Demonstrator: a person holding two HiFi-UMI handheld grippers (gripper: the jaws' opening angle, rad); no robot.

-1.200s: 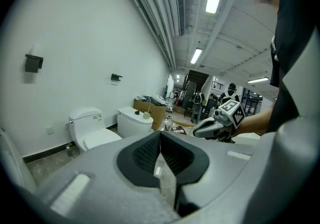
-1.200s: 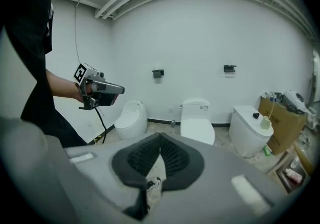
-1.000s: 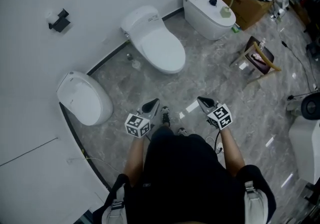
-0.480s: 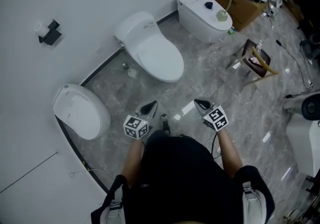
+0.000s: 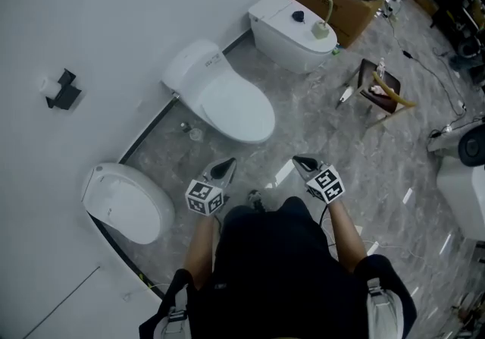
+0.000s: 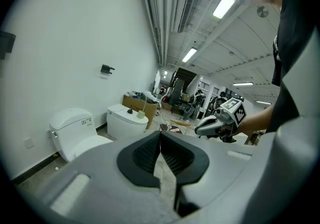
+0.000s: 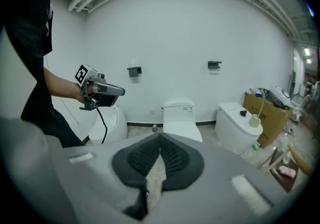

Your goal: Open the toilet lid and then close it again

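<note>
Grey marbled floor runs up to a plain white wall, and three white toilets stand along it. The middle toilet sits with its lid down, ahead of both tongs and well apart from them. A rounder toilet is to its left and a squarer toilet to its right, beside a cardboard box. The left gripper and right gripper are held low over the floor, jaws pressed together with nothing between them. The person's dark top hides the floor underneath. A white unit is cut off at the right edge, and the clutter on the box is too small to make out.
</note>
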